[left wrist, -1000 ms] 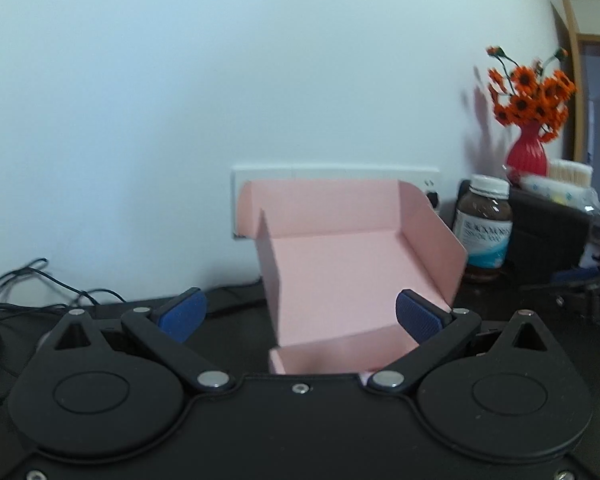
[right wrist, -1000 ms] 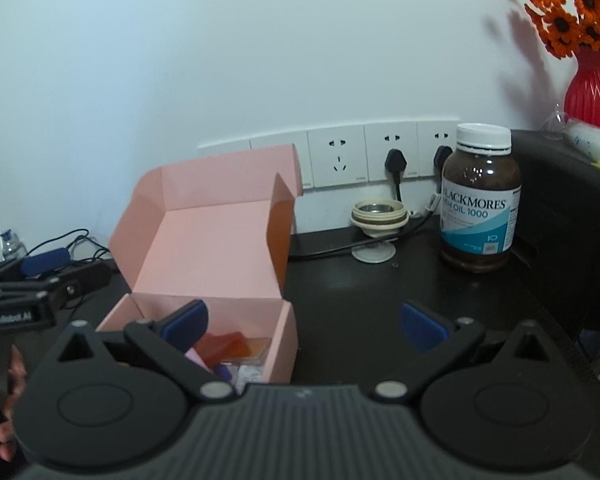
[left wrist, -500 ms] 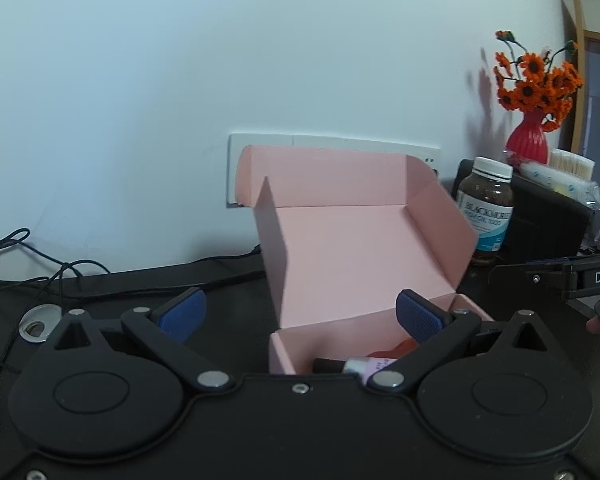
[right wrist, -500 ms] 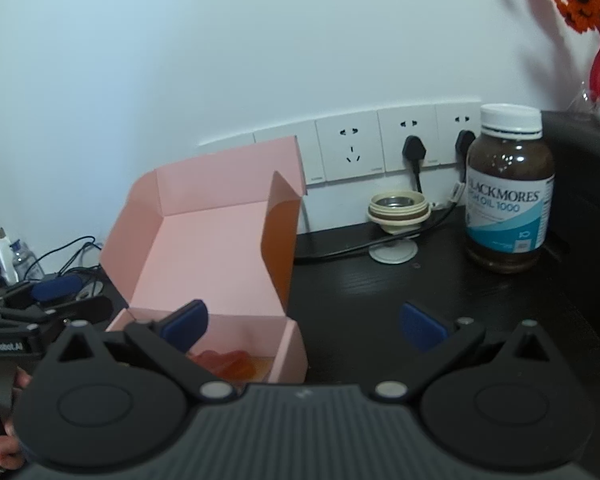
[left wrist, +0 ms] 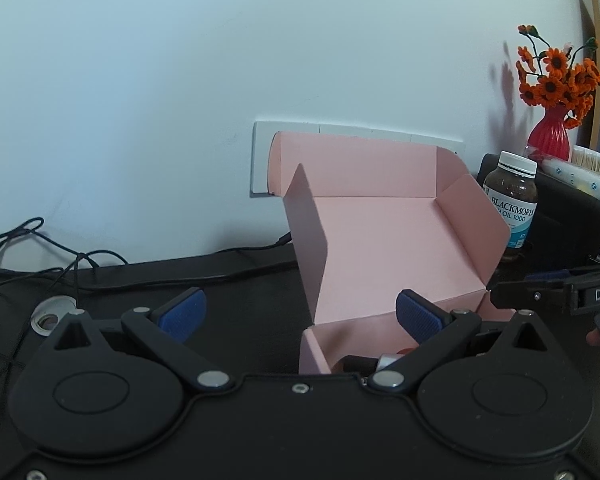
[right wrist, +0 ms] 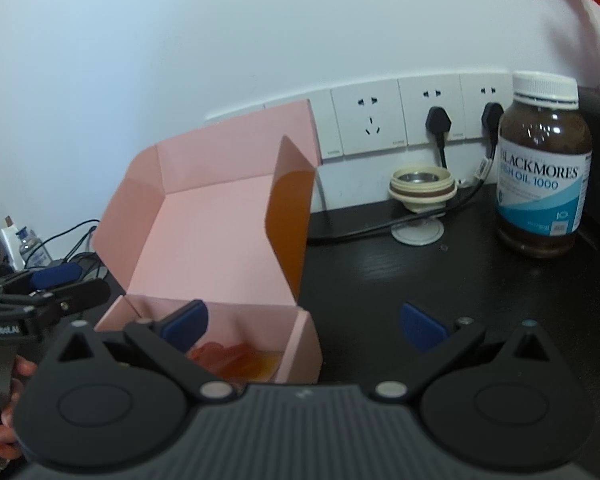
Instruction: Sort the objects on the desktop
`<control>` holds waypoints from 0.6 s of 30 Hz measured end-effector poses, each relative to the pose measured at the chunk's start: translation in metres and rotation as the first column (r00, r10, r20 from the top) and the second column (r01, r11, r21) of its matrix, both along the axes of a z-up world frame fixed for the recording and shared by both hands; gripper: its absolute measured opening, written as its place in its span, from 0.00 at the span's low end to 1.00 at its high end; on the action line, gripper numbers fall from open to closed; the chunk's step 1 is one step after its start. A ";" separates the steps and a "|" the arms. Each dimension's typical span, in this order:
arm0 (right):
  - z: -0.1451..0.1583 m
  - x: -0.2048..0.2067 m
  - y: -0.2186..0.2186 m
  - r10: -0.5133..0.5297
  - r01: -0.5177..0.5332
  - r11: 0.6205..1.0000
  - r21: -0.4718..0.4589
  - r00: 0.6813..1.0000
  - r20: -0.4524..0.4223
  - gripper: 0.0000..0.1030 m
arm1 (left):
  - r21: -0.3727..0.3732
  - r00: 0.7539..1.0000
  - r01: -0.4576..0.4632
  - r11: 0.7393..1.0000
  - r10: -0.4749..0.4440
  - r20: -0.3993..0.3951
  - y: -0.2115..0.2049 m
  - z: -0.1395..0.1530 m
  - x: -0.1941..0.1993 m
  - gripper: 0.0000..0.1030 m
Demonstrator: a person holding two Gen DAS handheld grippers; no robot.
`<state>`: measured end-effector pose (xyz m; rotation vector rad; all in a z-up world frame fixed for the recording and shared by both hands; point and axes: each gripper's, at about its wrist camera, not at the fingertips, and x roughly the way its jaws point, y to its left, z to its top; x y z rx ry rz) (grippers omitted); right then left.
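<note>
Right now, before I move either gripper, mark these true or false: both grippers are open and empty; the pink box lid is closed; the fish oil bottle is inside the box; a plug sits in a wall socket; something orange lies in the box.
1. Both the left gripper and the right gripper are open and empty. True.
2. The pink box has its lid closed. False: the lid stands up, open.
3. The fish oil bottle is inside the box. False: it stands upright on the black desk, right of the box.
4. A black plug sits in a wall socket. True.
5. Orange items lie in the box. True.
</note>
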<state>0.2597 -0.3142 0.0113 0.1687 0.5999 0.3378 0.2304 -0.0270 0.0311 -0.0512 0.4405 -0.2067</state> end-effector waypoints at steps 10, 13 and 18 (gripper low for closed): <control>0.011 0.017 -0.023 -0.023 0.022 0.992 0.122 1.000 0.001 0.99 | -0.026 1.000 0.000 1.000 -0.001 -0.027 0.004 -0.003 0.005 1.00; 0.008 0.028 -0.017 0.032 -0.030 0.990 0.139 0.999 -0.015 0.99 | -0.036 1.000 -0.006 0.999 0.006 -0.022 0.007 -0.002 0.005 1.00; 0.000 0.044 -0.002 0.142 -0.131 0.970 0.207 0.989 -0.042 0.99 | -0.045 0.999 -0.005 0.999 0.003 -0.041 0.009 -0.006 0.009 1.00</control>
